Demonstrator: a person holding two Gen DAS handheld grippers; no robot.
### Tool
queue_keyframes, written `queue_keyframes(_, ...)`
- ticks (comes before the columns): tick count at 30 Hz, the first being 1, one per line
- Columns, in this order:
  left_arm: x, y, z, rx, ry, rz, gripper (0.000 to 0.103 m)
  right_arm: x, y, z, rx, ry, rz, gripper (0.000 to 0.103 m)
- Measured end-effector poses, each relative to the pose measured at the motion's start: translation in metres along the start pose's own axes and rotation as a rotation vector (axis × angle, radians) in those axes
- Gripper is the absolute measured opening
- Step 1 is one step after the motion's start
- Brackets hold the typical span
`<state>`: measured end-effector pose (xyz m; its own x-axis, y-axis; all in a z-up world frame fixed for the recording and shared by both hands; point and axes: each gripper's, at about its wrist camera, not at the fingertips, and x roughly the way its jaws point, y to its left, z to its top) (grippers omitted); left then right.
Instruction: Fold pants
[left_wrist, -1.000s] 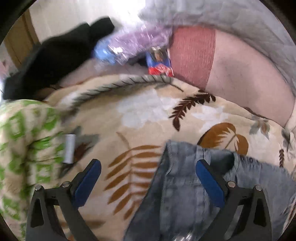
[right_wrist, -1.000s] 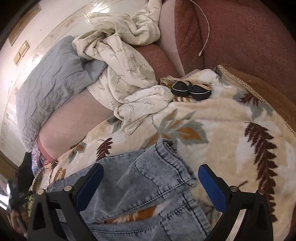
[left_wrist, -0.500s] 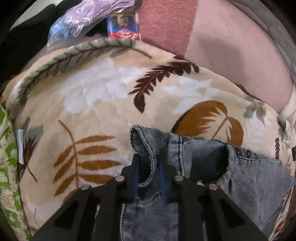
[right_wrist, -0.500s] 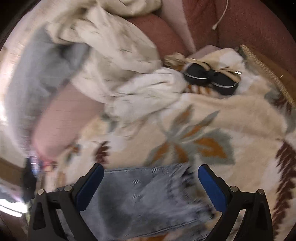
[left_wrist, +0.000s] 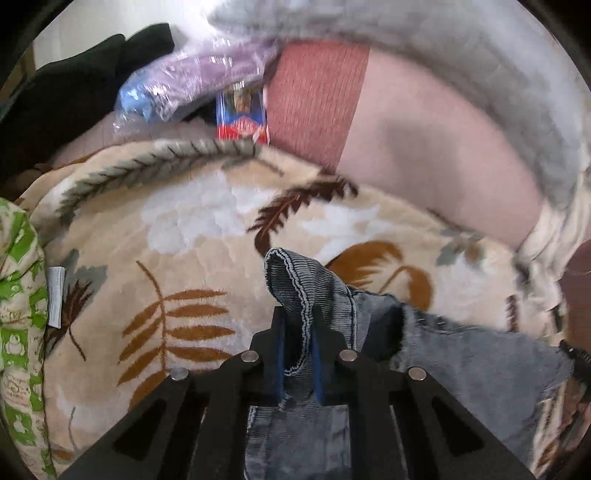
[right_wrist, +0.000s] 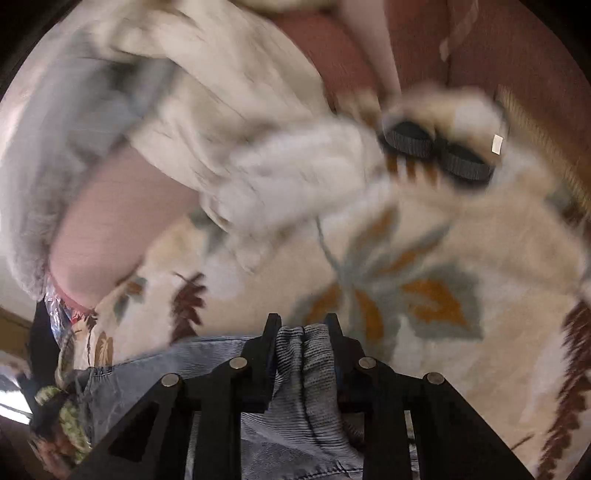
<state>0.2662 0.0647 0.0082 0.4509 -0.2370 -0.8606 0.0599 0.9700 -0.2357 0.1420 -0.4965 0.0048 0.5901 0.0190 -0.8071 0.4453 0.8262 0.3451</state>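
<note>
- Left gripper: clamped right down on a pinched-up fold of the denim pants, blue pads squeezing the stitched edge, a loop of fabric sticking up past the tips.
- Right gripper: closing in, with a bunched ridge of the same pants already wedged between the fingers and touching both sides. Looks like a proper grab.
- Rest of the jeans spread flat below and off to the side of each claw, lying on a cream blanket with brown and grey leaf print. Dark opening of the waist or leg just right of the left claw, can't tell which.
- Blanket draped over a pinkish-red sofa, seat and back cushion visible beyond the blanket edge.
- Further out on the left view: green-and-white patterned cushion at the left edge, a red and blue packet by the sofa, a crinkly purple plastic bag above it, some black cloth top left, grey fabric across the top.
- Further out on the right view, all pretty blurry: rumpled cream sheet with a faint sprig print, and a black two-lobed thing sitting on the blanket near the sofa back. No idea what that one is.
</note>
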Motion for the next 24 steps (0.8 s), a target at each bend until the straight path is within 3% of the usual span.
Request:
queue_keyframes(6, -0.070, 0.015, -0.015, -0.023, -0.095, -0.119, 0.012, -0.076, 0.015, -0.013, -0.051, -0.183, 0.132, 0.025)
queue_keyframes(12, -0.138, 0.050, -0.068, -0.059, -0.200, -0.209, 0.012, -0.140, 0.008, -0.037, -0.084, -0.344, 0.203, 0.025)
queue_keyframes(17, -0.154, 0.072, -0.137, -0.057, -0.234, -0.245, 0.012, -0.139, -0.019, -0.066, -0.070, -0.299, 0.188, 0.025)
queue_keyframes(19, -0.154, 0.076, -0.172, -0.031, -0.228, -0.220, 0.012, -0.132, -0.032, -0.084, -0.086, -0.259, 0.172, 0.025)
queue_keyframes(24, -0.132, 0.092, -0.253, 0.017, -0.090, -0.152, 0.012, -0.136, -0.070, -0.147, -0.132, -0.171, 0.160, 0.029)
